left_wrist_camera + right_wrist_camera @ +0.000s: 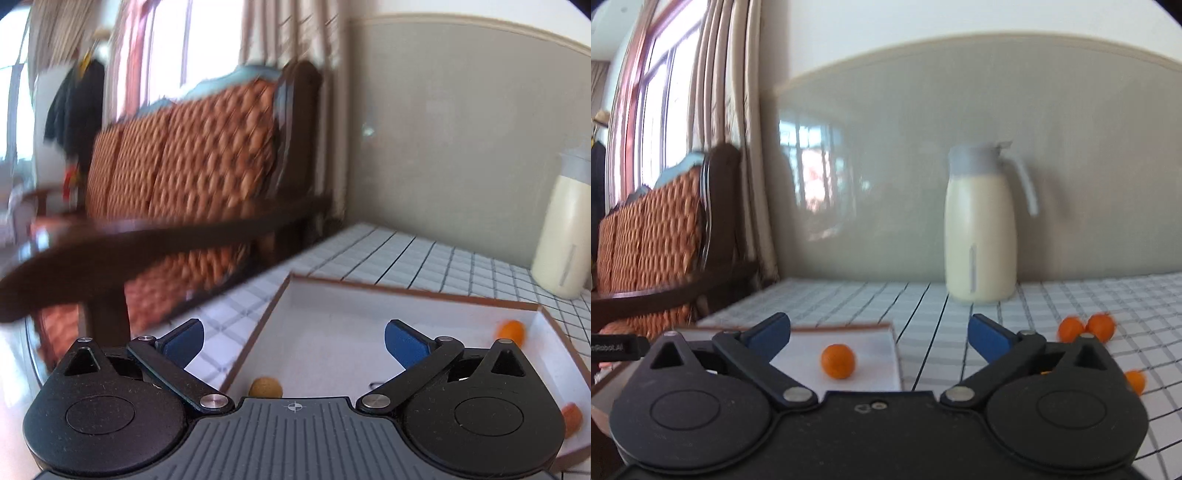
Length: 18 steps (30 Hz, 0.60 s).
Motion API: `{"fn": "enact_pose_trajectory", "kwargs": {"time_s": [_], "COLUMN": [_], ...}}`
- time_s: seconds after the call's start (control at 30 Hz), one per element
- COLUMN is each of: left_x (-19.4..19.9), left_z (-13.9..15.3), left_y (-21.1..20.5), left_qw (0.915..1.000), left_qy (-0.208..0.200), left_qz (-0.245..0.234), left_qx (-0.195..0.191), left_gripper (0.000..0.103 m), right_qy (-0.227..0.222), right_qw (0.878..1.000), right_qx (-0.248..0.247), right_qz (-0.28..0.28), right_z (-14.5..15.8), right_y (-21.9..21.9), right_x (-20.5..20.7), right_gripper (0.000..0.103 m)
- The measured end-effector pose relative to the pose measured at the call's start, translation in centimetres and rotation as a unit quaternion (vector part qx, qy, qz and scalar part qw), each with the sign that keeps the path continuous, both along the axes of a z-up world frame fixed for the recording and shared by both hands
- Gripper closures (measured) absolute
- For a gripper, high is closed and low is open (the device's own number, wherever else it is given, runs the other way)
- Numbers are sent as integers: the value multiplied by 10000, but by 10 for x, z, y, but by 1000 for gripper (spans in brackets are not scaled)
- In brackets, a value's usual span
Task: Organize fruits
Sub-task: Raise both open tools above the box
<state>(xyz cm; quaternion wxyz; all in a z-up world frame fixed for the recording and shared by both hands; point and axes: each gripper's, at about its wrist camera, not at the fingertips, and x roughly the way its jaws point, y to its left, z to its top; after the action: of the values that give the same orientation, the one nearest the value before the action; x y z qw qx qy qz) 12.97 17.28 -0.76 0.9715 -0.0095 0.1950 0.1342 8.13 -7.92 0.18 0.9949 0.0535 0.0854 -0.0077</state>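
- Left claw (294,341): spread wide, nothing between the blue pads. Hangs over the near-left part of the tray (413,291), tilted slightly down.
- Right claw (879,338): also spread wide and empty, aimed about level across the counter (923,295), tray's right edge below its left finger.
- Tray: shallow, white inside, brown rim, lying flat on the checked cloth. Judged to be the collection spot for the fruit.
- Fruit in tray: one orange (838,361) near the right wall; left view also shows a tan round fruit (265,387) close to the claw body, and another orange piece at that view's lower right edge, partly cut off.
- Fruit still loose: two oranges (1086,327) touching each other on the cloth right of the right claw, and a third orange (1135,381) nearer, beside the claw housing.
- Jug (979,225) stands upright at the back by the wall, well apart from the fruit; not part of the job.
- Judgement: partway done. Loose fruit sits on the right side, so the right claw is the natural one for the next pick.
- Risk: round fruit rolls on cloth; a grip square on the fruit is needed.
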Motion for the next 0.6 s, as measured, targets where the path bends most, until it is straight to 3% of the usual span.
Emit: {"fn": "enact_pose_trajectory", "kwargs": {"time_s": [0.33, 0.6], "left_x": [-23, -33], "left_z": [16, 18], "left_y": [0, -9], "left_qw": [9996, 9982], "left_qy": [-171, -270], "left_qz": [138, 161], "left_qx": [164, 506], "left_gripper": [0, 0], "right_qy": [-307, -186], "right_qw": [9993, 9997], "right_qx": [195, 134], "right_qz": [45, 110], "right_z": [10, 8], "right_y": [-13, -15], "right_x": [-13, -16], "right_gripper": [6, 6]}}
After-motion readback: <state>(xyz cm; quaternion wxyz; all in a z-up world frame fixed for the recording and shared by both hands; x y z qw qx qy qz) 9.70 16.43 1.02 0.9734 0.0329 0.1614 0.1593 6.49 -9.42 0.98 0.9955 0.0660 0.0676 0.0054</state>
